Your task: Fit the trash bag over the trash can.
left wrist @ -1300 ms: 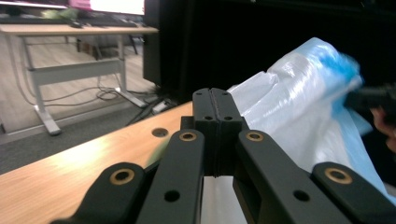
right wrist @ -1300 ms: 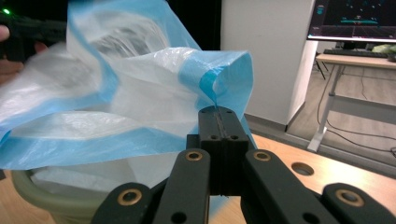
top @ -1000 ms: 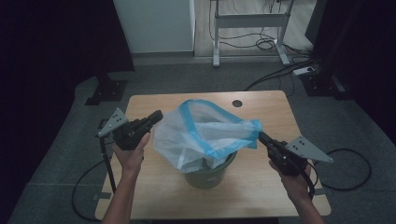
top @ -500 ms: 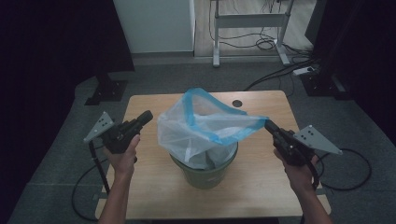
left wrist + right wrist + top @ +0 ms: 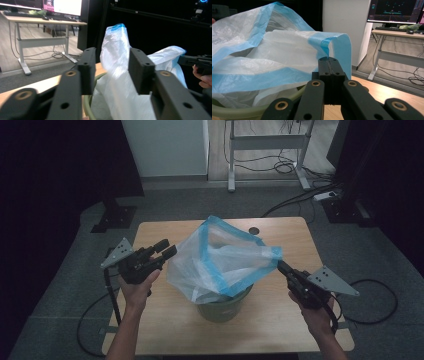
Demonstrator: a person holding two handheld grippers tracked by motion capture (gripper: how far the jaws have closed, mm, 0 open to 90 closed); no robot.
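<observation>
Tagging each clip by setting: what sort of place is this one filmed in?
Probably an office or lab room set up for recording: a small wooden table on grey carpet, height-adjustable desks with monitors, loose floor cables and black curtains.

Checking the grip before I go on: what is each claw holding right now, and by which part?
The right claw pinches the bag by its blue rim. The left claw has just been opening, holding nothing, bag between its jaws.

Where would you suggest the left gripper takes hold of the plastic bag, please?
Probably the blue hem on the near-left side of the plastic bag, coming in level from the left. The left gripper, jaws just opened, faces that slack side; the right gripper already pinches the opposite hem above the green bin.
</observation>
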